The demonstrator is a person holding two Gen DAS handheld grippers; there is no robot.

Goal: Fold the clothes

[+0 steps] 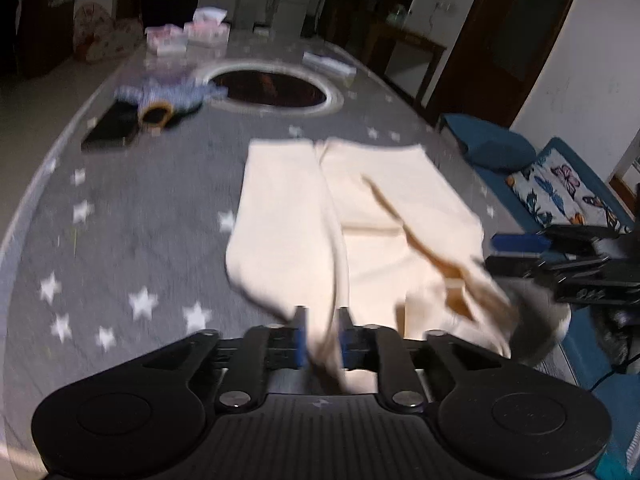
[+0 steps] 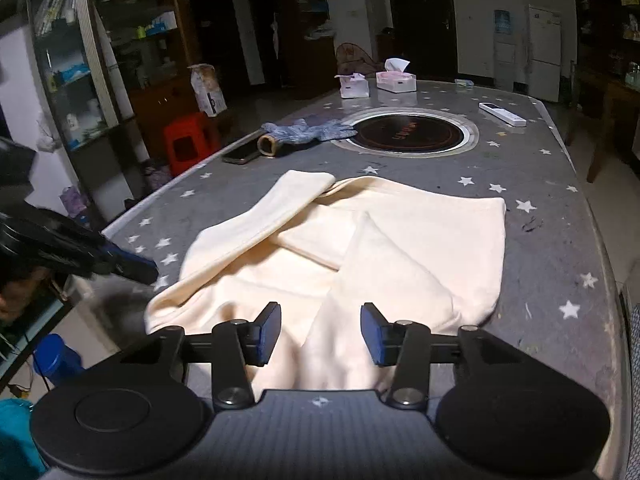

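Star-print table (image 2: 560,240) bears cream garment (image 2: 400,240), pinched by left hand-held gripper (image 1: 322,336) (right hand-held gripper (image 2: 320,334) agape).

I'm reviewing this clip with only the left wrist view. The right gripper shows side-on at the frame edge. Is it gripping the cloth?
Observer: No. The right gripper is open, its jaws wide apart, with the cloth lying loose between them.
Operator: Is anything else on the table's right side?
Observer: A white remote lies to the right of the round burner, apart from the cloth.
Operator: And off the table?
Observer: A red stool stands on the floor by the table's left edge.
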